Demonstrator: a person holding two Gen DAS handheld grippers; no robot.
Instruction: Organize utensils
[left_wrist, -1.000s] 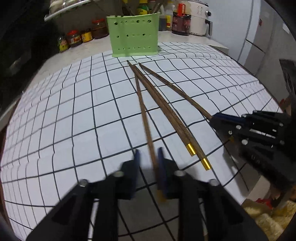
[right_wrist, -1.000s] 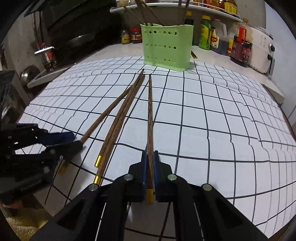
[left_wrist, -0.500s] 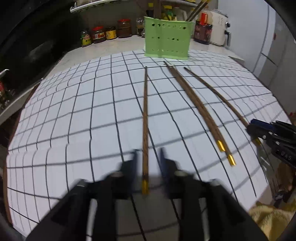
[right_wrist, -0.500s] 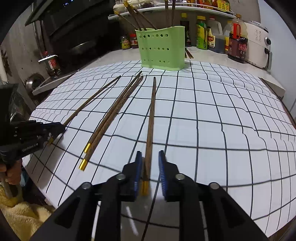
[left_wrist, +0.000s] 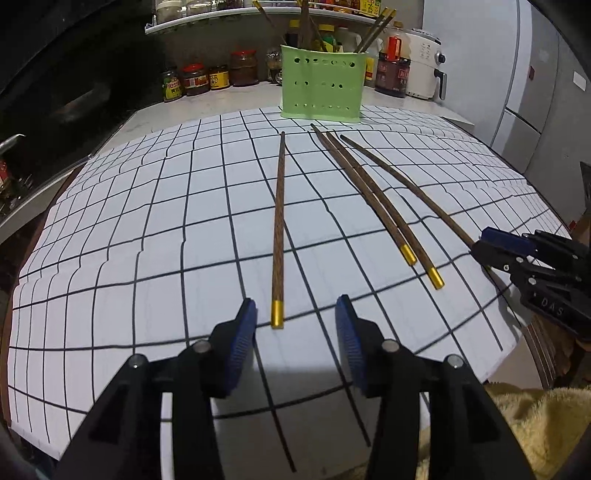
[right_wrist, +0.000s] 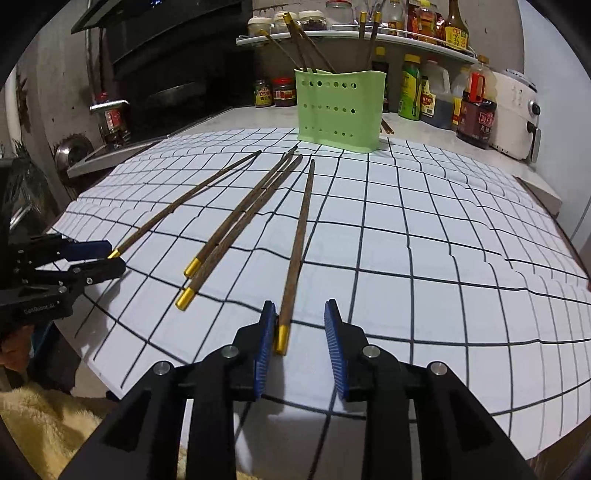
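Green holder (right_wrist: 340, 110) of upright chopsticks (right_wrist: 303, 48); both tools, left (left_wrist: 295, 332) and right (right_wrist: 301, 332), freshly parted, empty.

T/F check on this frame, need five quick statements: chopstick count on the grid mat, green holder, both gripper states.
1. Four wooden chopsticks with gold caps lie on the white grid-lined mat. True: one apart, a touching pair, one more.
2. The left gripper is clamped on a chopstick. False: its jaws have just been opening, and the chopstick's gold cap lies just beyond the blue pads, untouched.
3. The perforated green plastic utensil holder is empty. False: several chopsticks stand in it.
4. The right gripper is open. True: its jaws have just been opening, with a chopstick lying loose between them.
5. The holder lies on its side. False: it stands upright.
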